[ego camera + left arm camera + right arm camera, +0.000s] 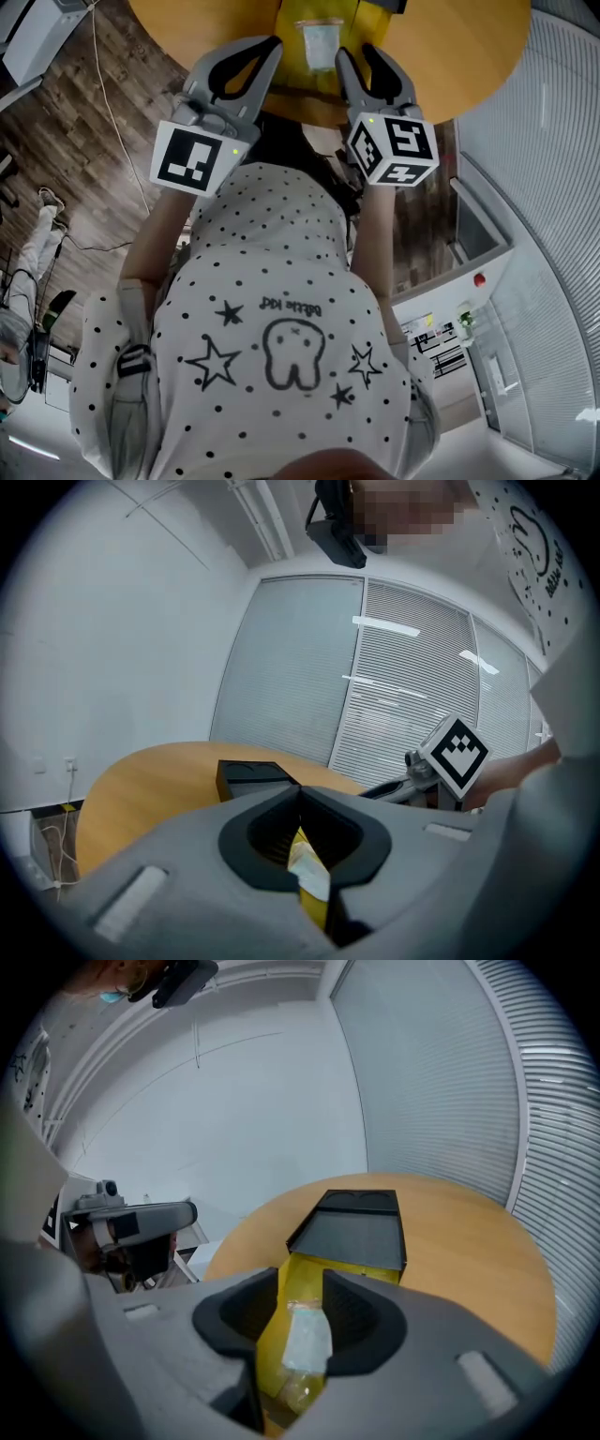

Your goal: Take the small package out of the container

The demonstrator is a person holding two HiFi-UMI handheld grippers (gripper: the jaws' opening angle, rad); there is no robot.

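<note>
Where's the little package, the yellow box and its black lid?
small package (306,1340), right gripper view, clear middle.
yellow container (272,1335), right gripper view, left wall.
black lid (354,1237), right gripper view, flat middle.

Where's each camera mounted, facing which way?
Head view: on the head, steeply down at shirt, arms, left gripper, right gripper, table.
Left gripper view: on that gripper, along its jaws closed on the yellow container, toward the blinds; shirt at right.
Right gripper view: on that gripper, along its open jaws over the package, toward a wall; shirt at left.
Shared: both gripper views show yellow container, black lid, the other gripper.
</note>
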